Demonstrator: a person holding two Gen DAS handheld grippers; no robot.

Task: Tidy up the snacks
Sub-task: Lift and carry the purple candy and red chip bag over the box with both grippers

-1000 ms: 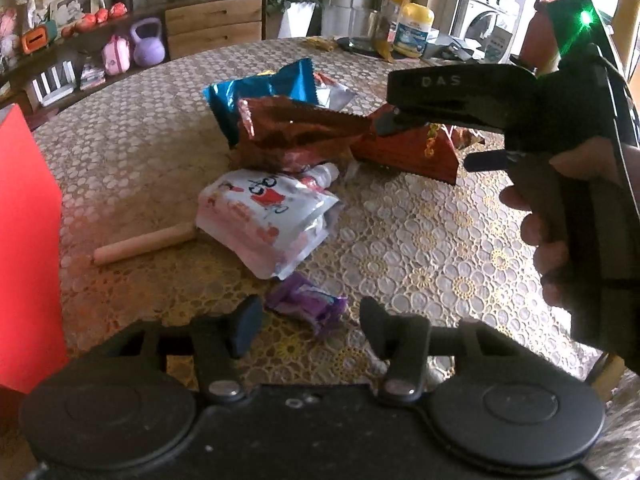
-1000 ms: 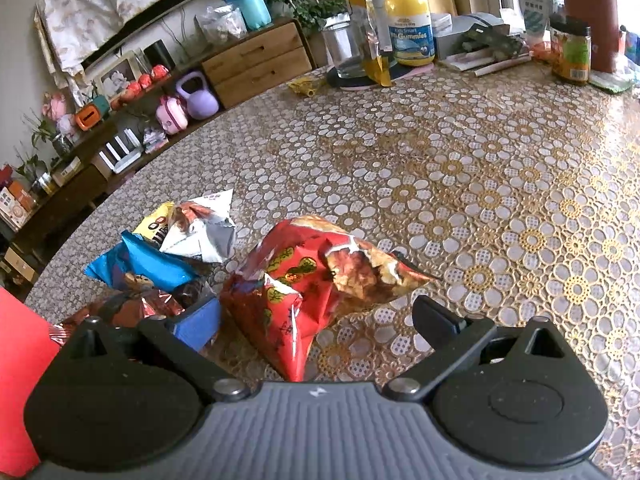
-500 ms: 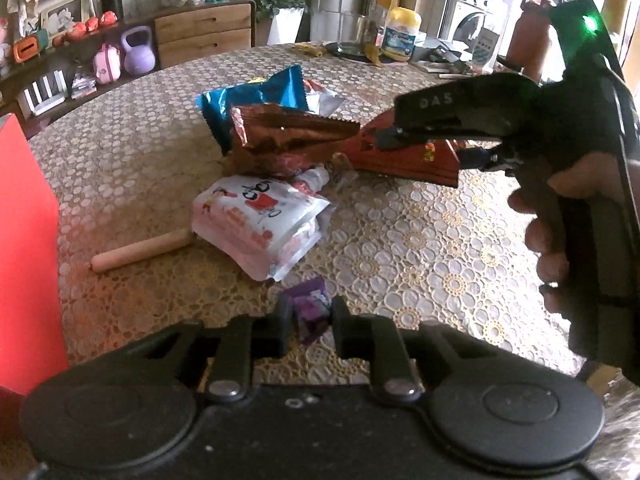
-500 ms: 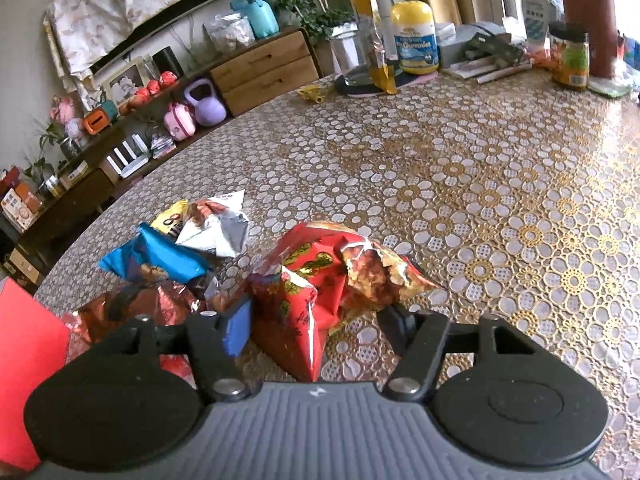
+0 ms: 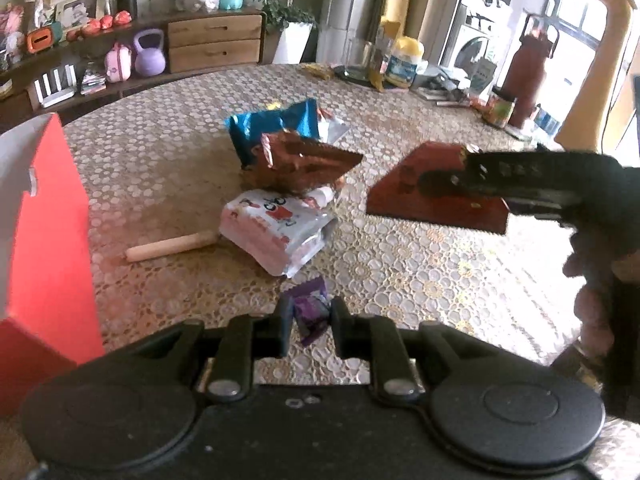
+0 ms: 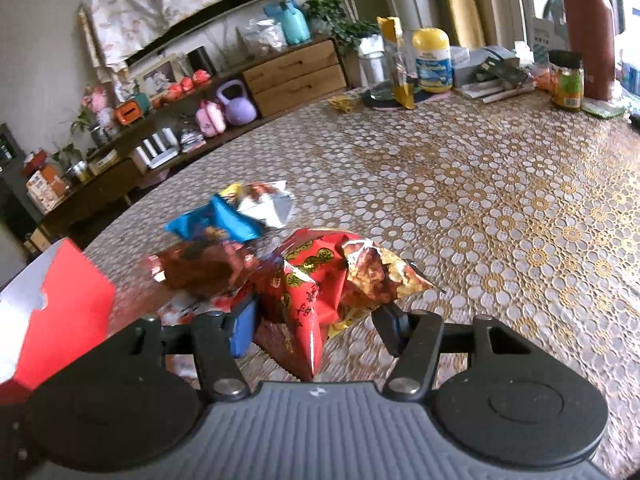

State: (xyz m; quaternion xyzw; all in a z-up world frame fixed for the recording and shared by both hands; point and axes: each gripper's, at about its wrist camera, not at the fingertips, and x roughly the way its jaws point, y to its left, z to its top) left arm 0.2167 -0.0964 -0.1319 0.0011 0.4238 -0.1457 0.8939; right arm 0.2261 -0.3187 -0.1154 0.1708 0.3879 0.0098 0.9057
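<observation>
My left gripper is shut on a small purple candy wrapper and holds it just above the table. My right gripper is shut on a red snack bag and holds it off the table; the bag also shows in the left wrist view, gripped at its right end. On the table lie a brown foil bag, a blue bag, a pink-white pouch and a beige stick. A red box stands at the left.
The round table with the lace cloth carries jars, a yellow-lidded bottle, a tall brown bottle and papers at its far side. A low shelf with toys and a purple kettlebell stands beyond the table.
My left gripper closed on the purple candy and lifted it. My right gripper closed on the red bag and raised it off the table, away from the pile.
</observation>
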